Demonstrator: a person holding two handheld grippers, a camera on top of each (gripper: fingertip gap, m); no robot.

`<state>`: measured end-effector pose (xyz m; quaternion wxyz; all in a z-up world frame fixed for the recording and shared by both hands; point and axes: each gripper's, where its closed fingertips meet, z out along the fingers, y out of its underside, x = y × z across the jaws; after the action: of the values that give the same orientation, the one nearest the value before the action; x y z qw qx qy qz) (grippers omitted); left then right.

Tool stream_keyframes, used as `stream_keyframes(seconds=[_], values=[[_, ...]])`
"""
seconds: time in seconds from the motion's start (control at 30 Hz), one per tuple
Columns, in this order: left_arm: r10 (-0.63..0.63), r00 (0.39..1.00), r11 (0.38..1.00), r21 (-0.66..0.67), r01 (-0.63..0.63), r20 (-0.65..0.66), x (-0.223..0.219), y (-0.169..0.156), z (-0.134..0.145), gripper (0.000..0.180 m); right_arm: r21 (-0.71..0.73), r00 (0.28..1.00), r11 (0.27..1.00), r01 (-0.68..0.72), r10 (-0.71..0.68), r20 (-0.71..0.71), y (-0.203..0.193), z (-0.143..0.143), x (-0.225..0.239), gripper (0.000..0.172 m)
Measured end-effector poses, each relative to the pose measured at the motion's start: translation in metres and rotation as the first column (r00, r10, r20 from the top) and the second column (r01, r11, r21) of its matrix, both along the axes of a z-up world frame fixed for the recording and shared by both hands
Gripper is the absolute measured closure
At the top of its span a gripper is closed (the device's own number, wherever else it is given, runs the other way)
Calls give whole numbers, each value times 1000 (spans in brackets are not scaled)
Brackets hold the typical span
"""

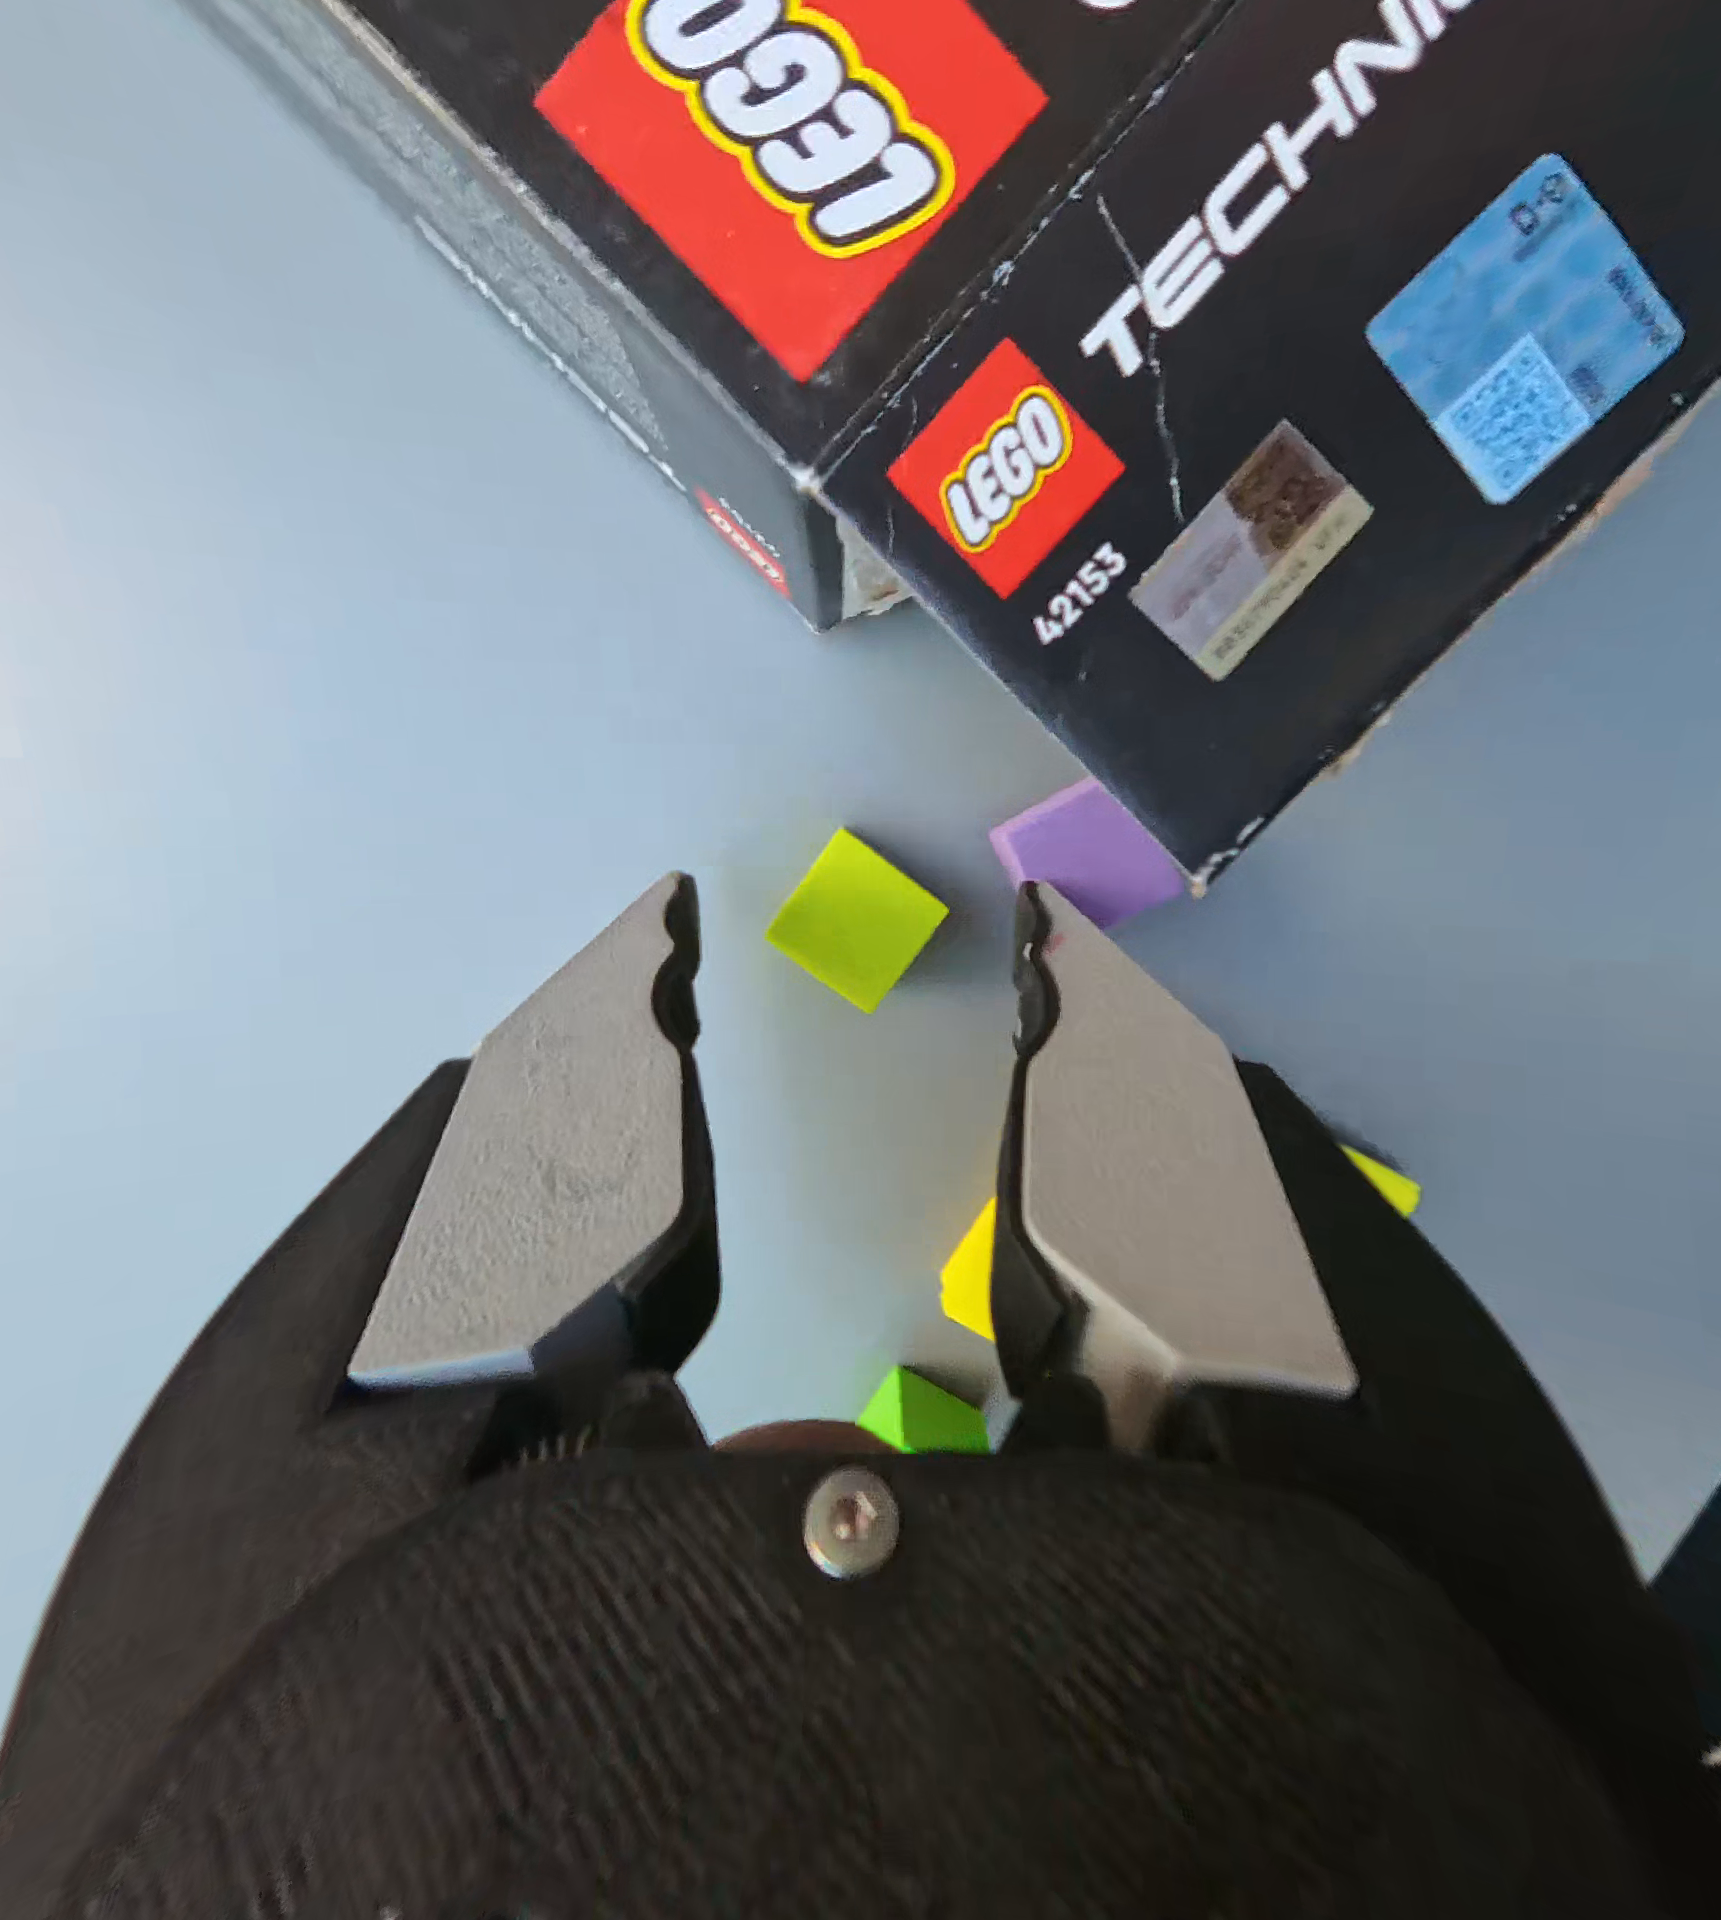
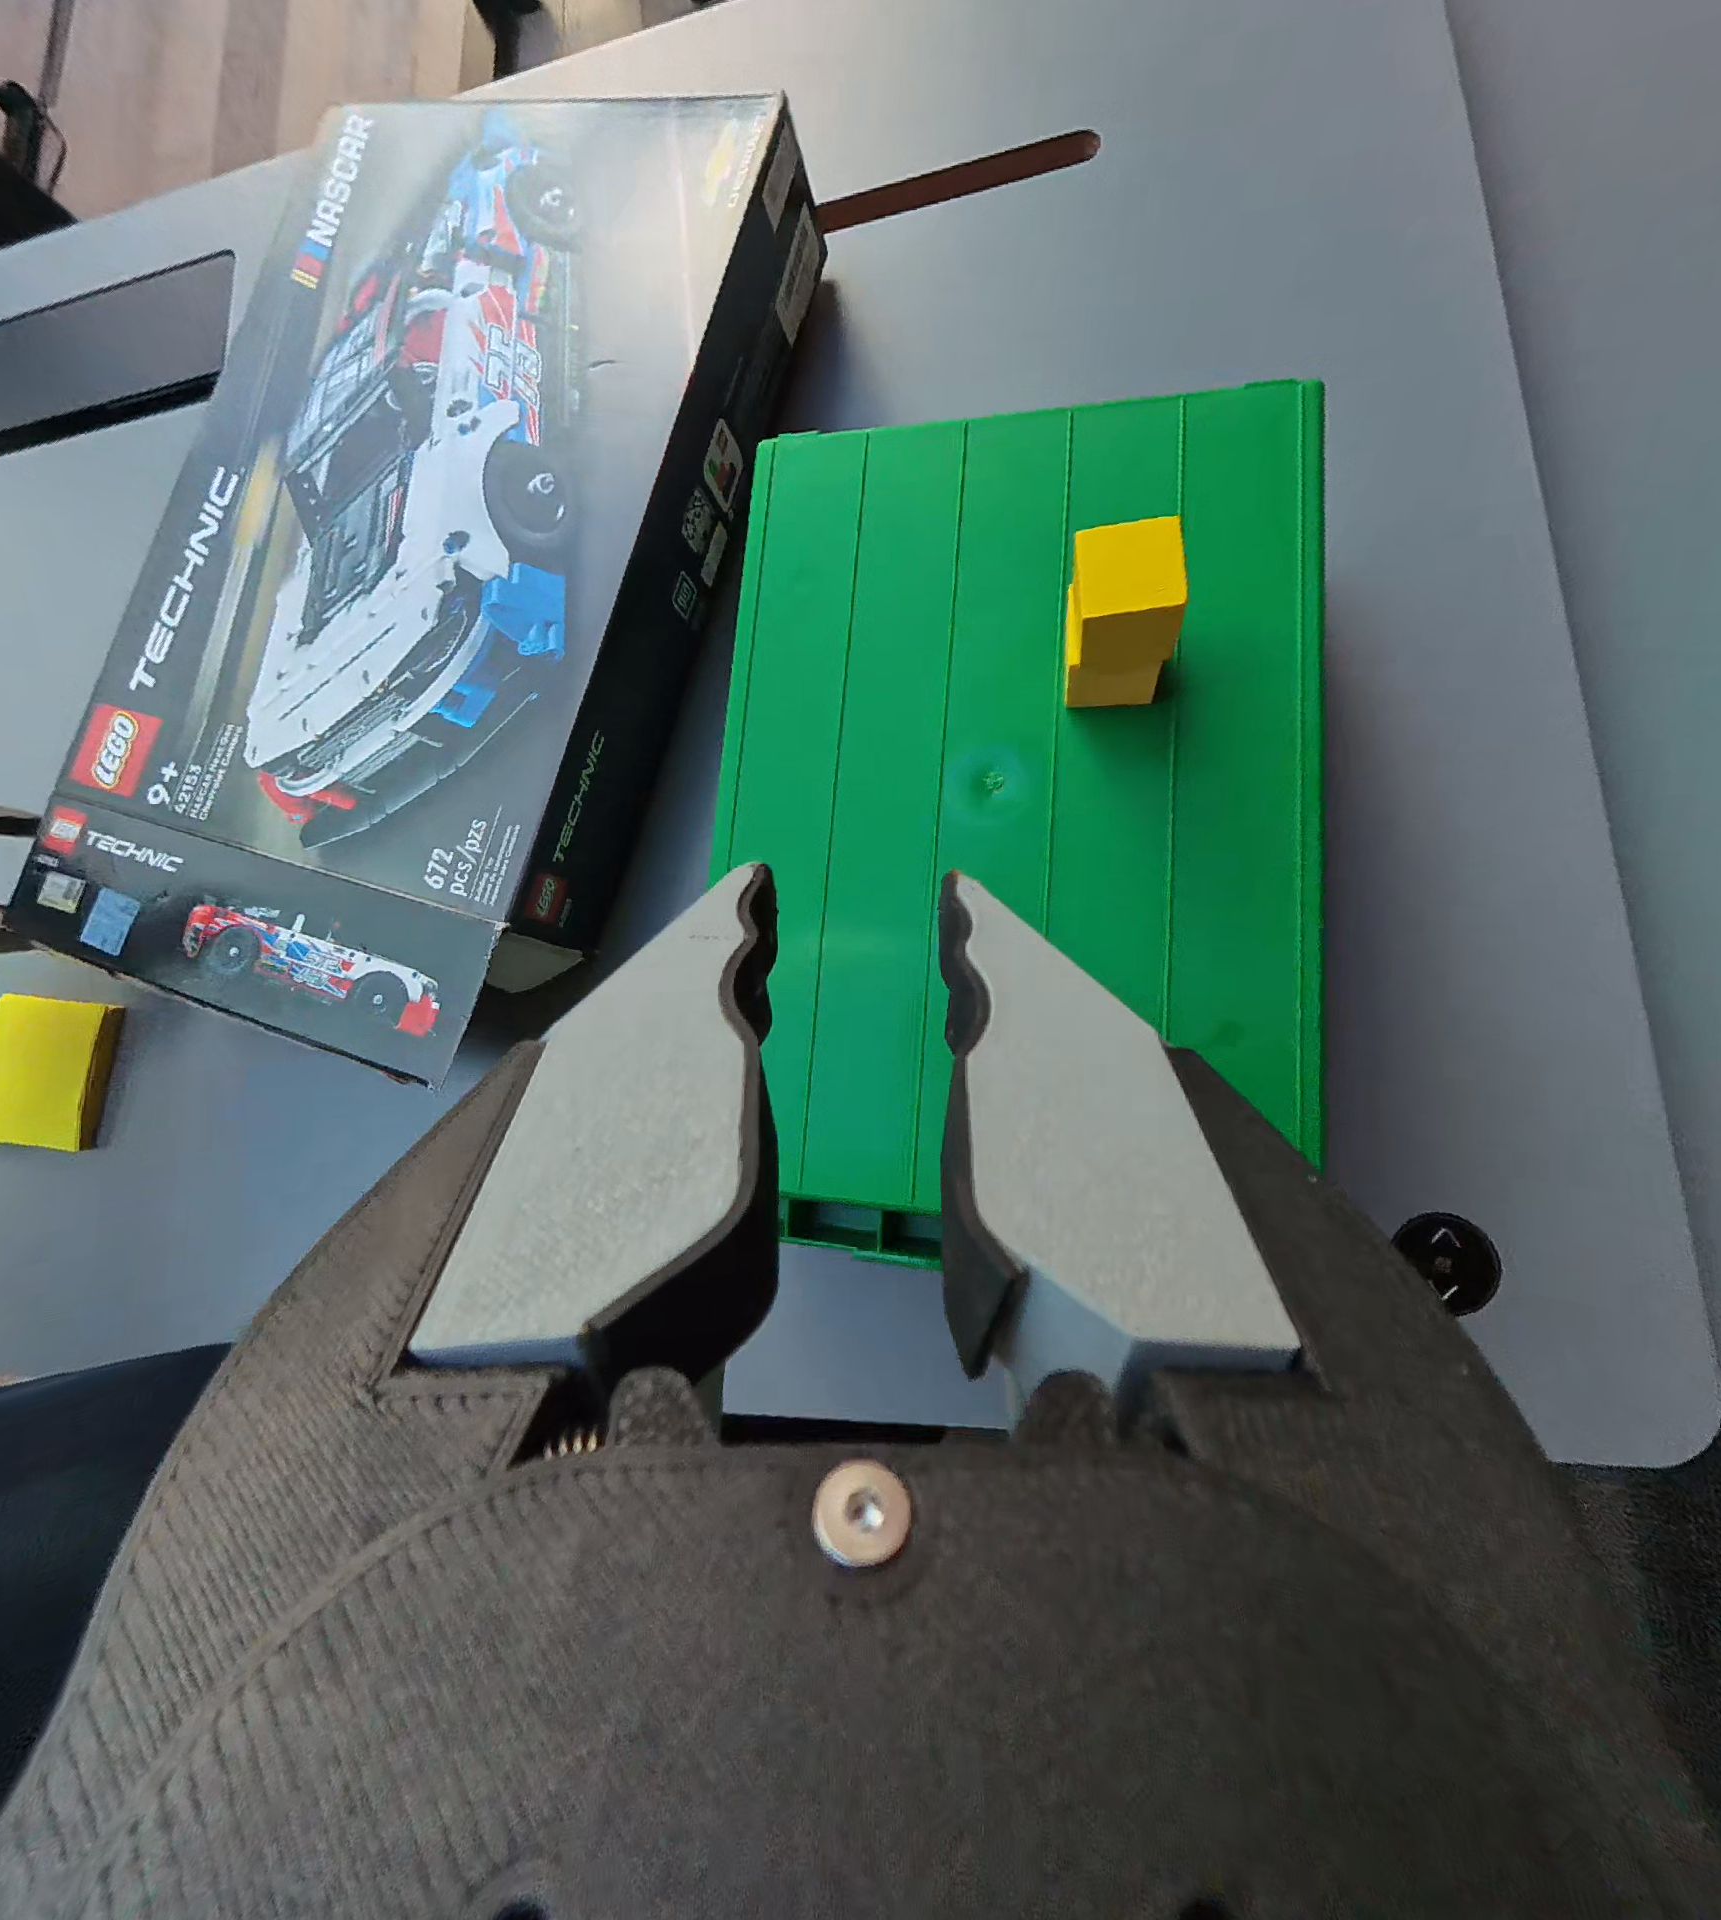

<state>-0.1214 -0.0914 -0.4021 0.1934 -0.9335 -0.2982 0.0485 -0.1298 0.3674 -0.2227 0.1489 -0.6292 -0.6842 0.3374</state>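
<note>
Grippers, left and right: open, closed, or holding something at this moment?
Left gripper: open, holding nothing; a lime block lies on the table between its tips, untouched.
Right gripper: open, empty, above the green board.

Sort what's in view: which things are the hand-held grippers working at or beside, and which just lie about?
At the grippers:
- left hand-held gripper, open, over the lime block
- right hand-held gripper, open, empty, over the green tray
- yellow stack on the tray

Lying about:
- purple block
- toy box
- yellow block

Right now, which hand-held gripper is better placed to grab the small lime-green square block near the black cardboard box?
Left hand-held gripper: open, with the lime-green square block lying just beyond its fingertips. Right hand-held gripper hangs over the green ribbed plastic board.
</note>
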Motion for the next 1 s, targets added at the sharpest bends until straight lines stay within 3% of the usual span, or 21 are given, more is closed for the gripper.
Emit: stream_keyframes(seconds=[0.07,0.13,0.2,0.37,0.5,0.6,0.67,0.87,1.0], values=[[-81,996,996,-22,82,25,6,0,-6,131,1,1000,1000,-21,21,1,-6,1,3,145],[-142,987,986,-77,148,79,17,-4,-20,128,-5,1000,1000,-27,27,-5,-9,5,4,145],[-172,984,981,-85,175,41,18,-2,-20,152,-16,999,999,-27,27,-19,-11,10,4,146],[-114,993,989,-88,115,18,16,-5,-19,153,-26,999,999,-33,32,-17,-13,14,8,147],[9,997,993,-118,-18,-74,0,-37,-1,153,-85,998,994,-63,61,-28,-30,22,11,147],[135,978,990,-19,-140,-162,-16,-43,40,153,-189,992,974,-125,120,-37,-63,30,15,147],[158,959,984,118,-133,-236,-23,-17,83,153,-285,982,939,-190,187,-39,-96,35,19,147],[66,899,901,413,133,-434,-10,120,206,153,-489,913,781,-390,397,-94,-195,63,33,154],[-1,819,842,442,310,-574,4,184,267,153,-476,862,724,-500,470,-191,-226,96,36,158]])
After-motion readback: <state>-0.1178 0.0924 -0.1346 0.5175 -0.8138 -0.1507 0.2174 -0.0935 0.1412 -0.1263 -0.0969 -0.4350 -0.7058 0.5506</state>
